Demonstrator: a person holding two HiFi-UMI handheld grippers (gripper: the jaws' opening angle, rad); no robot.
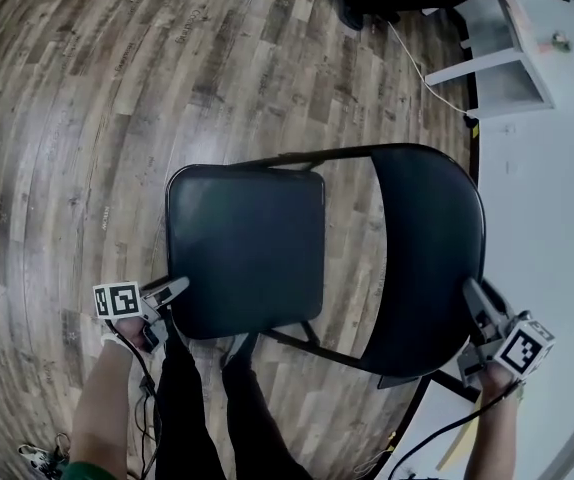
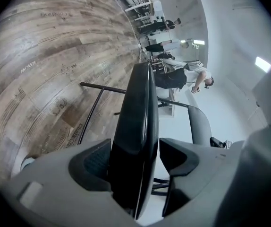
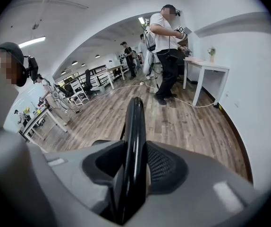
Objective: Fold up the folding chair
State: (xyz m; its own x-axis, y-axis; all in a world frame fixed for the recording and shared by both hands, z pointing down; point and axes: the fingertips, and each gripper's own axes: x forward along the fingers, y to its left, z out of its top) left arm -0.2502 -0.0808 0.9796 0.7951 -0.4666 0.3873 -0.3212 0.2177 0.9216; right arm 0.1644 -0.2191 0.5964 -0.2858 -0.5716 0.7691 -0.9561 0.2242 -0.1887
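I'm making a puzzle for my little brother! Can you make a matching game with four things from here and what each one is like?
Things:
1. left gripper
2. right gripper
3. table
4. floor

Descriptions:
A. brown wood planks
B. white
C. closed on the chair seat
D. closed on the chair backrest

Pairs: 1-C, 2-D, 3-B, 4-A

A person is holding a black folding chair (image 1: 297, 268) on a wood floor (image 1: 67, 118), left gripper (image 1: 173, 290) at the seat (image 1: 237, 233) corner, right gripper (image 1: 477, 303) on the backrest (image 1: 427, 238) edge.
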